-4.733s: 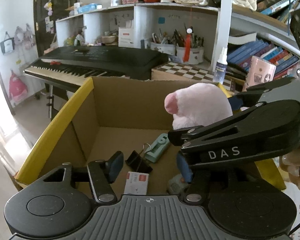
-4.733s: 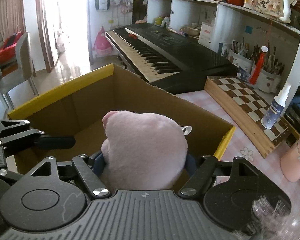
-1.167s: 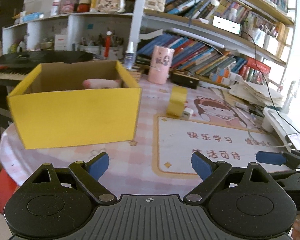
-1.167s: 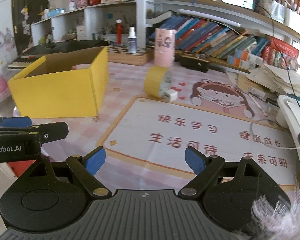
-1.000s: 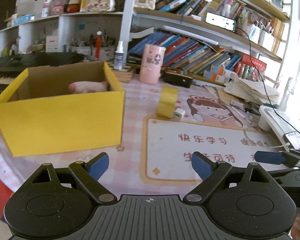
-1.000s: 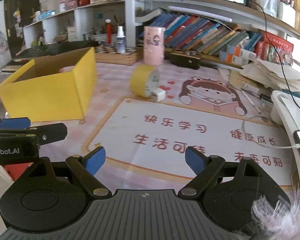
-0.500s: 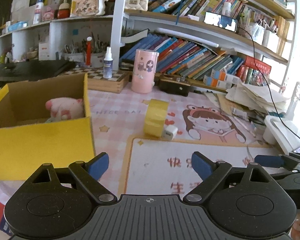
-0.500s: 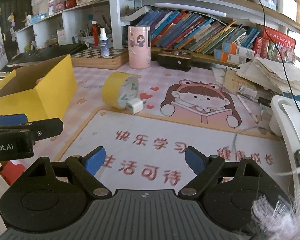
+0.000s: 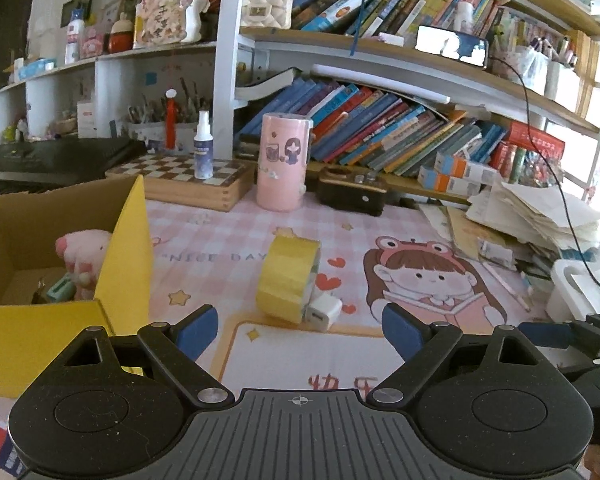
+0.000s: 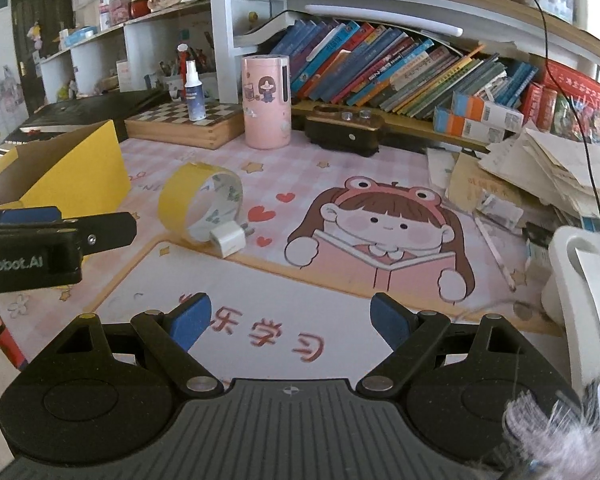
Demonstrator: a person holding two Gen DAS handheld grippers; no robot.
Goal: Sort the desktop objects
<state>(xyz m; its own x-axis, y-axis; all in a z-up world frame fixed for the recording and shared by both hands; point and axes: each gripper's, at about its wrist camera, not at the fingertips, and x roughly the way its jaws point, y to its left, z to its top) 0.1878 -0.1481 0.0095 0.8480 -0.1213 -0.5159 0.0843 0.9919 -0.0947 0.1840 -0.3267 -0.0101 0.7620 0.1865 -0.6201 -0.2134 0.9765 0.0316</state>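
Yellow tape sits dead centre in the left wrist view, a glossy roll standing on its edge on the worktop, its hollow core facing right. Left gripper hangs just below it in frame, jaws wide apart and empty, blue pads flanking the roll's line. A small white charger, a smooth hard cube, touches the roll's lower right. At left edge, the box, yellow outside and brown card inside, already holds a soft pink plush.

Over to the right wrist view: tape now lies upper left of centre, its patterned inner face visible, charger leaning at its foot with prongs pointing right. Right gripper has jaws spread and empty too, aimed at the printed mat, well apart from the roll. Left gripper's finger shows at mid-left, and that hand looks nearer and better lined up. Judging by this, the tape is next; straddling its rim would suit.
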